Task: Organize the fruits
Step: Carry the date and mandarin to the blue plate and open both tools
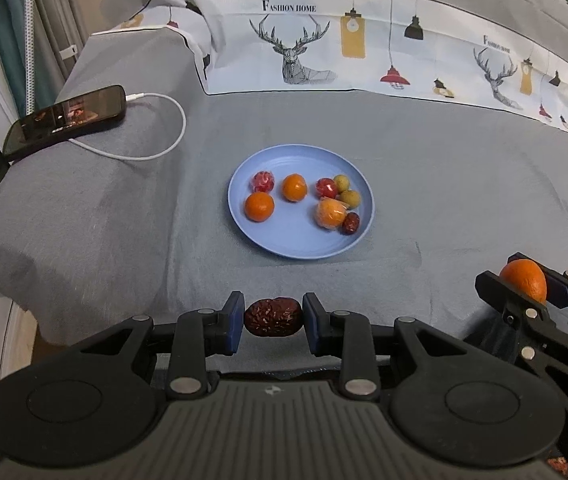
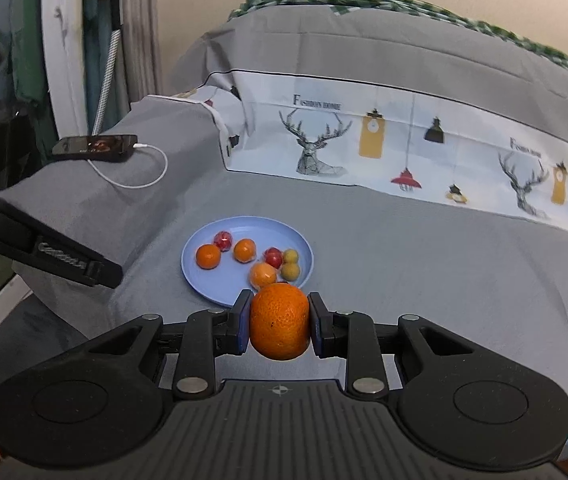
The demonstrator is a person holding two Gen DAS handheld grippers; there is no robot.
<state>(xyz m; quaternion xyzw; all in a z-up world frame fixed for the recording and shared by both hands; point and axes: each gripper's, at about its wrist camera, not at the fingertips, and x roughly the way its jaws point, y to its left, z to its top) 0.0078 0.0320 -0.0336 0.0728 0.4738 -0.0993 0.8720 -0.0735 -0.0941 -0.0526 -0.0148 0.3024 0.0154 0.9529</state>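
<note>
A blue plate (image 1: 284,246) lies on the grey cloth and holds several small fruits: oranges, red fruits, green ones and a dark date. The plate also shows in the right wrist view (image 2: 203,284). My left gripper (image 1: 271,318) is shut on a dark red date (image 1: 271,317), held near the cloth's front edge, short of the plate. My right gripper (image 2: 279,322) is shut on an orange (image 2: 279,322) just in front of the plate. The right gripper with its orange also shows at the right of the left wrist view (image 1: 524,280).
A black phone (image 1: 65,120) on a white charging cable (image 1: 155,152) lies on a raised grey cushion at the left. A printed deer cloth (image 1: 364,48) lies across the back. The bed edge drops off at the left and front.
</note>
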